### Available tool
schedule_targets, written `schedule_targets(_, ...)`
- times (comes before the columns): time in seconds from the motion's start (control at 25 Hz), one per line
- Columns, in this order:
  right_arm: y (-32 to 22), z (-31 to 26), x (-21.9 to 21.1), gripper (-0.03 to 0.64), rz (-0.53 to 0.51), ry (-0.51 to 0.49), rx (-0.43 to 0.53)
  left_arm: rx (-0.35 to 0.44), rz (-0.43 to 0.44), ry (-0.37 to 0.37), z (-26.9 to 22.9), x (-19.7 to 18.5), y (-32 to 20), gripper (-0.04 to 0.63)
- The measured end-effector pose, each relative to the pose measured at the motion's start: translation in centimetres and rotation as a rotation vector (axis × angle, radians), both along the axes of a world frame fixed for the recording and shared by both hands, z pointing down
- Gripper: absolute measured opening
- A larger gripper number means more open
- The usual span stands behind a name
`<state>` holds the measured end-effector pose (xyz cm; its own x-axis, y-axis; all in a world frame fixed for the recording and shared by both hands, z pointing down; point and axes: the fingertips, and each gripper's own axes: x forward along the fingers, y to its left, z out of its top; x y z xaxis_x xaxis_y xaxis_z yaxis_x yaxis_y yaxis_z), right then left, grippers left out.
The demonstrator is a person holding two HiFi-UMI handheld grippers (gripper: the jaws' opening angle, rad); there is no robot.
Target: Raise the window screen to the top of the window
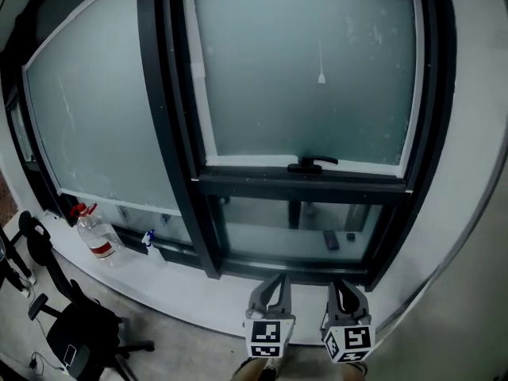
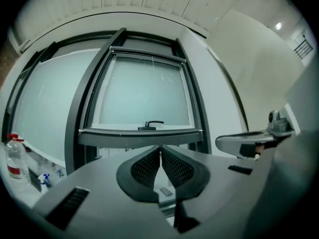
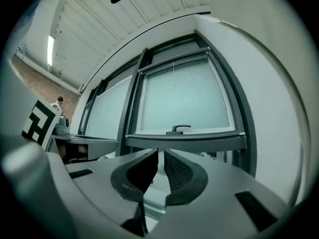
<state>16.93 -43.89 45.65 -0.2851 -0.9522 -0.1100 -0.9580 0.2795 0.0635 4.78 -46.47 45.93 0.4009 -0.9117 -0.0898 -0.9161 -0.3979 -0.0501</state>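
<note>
The window screen (image 1: pixel 305 70), a frosted panel in a white border, fills the upper part of the right-hand window, and its lower edge sits by the dark handle (image 1: pixel 312 163). Below it the window is uncovered. Both grippers hover near the sill, well apart from the screen. The left gripper (image 1: pixel 276 282) has its jaws pressed together on nothing, and the right gripper (image 1: pixel 343 288) shows only a thin slit, also empty. A water bottle (image 1: pixel 97 235) stands on the ledge at far left
</note>
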Motion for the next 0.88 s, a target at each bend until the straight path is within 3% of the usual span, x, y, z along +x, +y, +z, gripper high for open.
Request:
schedule_targets(0.28, 11.9, 0.8, 0.8, 0.041, -0.009, -0.019, -0.042, -0.051, -0.026, -0.039, 1.6, -0.7, 11.7, 0.015)
schedule_targets(0.52, 17.5, 0.5, 4.6, 0.041, 0.068, -0.023, -0.064, -0.081, 0.004, -0.05, 1.6, 0.0, 16.5, 0.015)
schedule_targets(0.72, 20.1, 3.2, 7.9, 0.041, 0.17, -0.113, -0.136, -0.09, 0.02, -0.069, 2.0, -0.8, 19.0, 0.015)
schedule_targets(0.88, 22.6, 3.2, 4.4, 0.041, 0.144, -0.082, -0.124, -0.093, -0.013, -0.042, 2.2, -5.0, 22.4, 0.015)
